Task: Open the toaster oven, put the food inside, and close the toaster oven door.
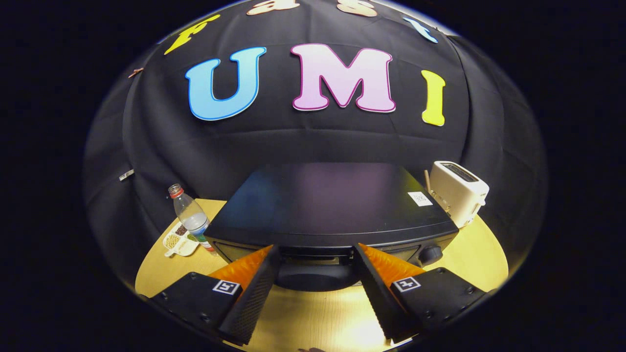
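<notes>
**Gripper lined up on the toaster oven's front, fingers wide and empty**

Here we are, looking down over the black toaster oven (332, 205), which sits square on the yellow table (469, 264) with its front facing the gripper (317, 256). That makes sense, since the door has to be opened first and the approach runs straight at it. The fingers are spread wide, one to either side of the middle of the oven's front edge, and nothing is pinched between them. Their tips hover right at the top of the door; whether they touch it I cannot tell from up here. A round knob (430, 254) sits on the oven's front, to the right of the fingers.

To the left of the oven stand a plastic bottle (190, 215) and, just beside that, a small divided dish of food (180, 240), waiting its turn. Right of the oven, at its back corner, sits a white pop-up toaster (458, 191). By my reading, the door is still closed and the job is only starting.
</notes>
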A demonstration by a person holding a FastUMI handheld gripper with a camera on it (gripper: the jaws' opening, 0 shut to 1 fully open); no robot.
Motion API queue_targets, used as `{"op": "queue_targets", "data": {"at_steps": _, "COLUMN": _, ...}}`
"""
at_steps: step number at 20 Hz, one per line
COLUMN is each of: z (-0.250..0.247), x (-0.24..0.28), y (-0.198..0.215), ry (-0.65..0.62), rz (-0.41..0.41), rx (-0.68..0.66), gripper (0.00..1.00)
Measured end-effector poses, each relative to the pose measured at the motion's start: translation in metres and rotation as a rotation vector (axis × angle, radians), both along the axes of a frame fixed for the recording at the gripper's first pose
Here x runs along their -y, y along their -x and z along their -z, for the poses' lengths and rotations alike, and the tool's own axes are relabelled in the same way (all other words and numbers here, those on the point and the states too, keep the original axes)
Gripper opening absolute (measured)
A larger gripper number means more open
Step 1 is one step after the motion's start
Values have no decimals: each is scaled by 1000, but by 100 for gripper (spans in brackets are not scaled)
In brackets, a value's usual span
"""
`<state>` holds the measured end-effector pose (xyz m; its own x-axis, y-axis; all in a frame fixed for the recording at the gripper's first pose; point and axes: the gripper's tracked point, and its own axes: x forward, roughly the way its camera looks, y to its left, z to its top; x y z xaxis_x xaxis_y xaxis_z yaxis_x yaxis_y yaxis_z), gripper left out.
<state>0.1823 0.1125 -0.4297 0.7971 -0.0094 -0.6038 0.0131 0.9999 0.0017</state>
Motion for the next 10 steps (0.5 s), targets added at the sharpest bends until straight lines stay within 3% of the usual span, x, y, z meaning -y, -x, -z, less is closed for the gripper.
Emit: {"op": "queue_targets", "data": {"at_steps": 10, "z": 23, "x": 1, "y": 95, "ry": 7, "rz": -45, "rx": -175, "gripper": 96}}
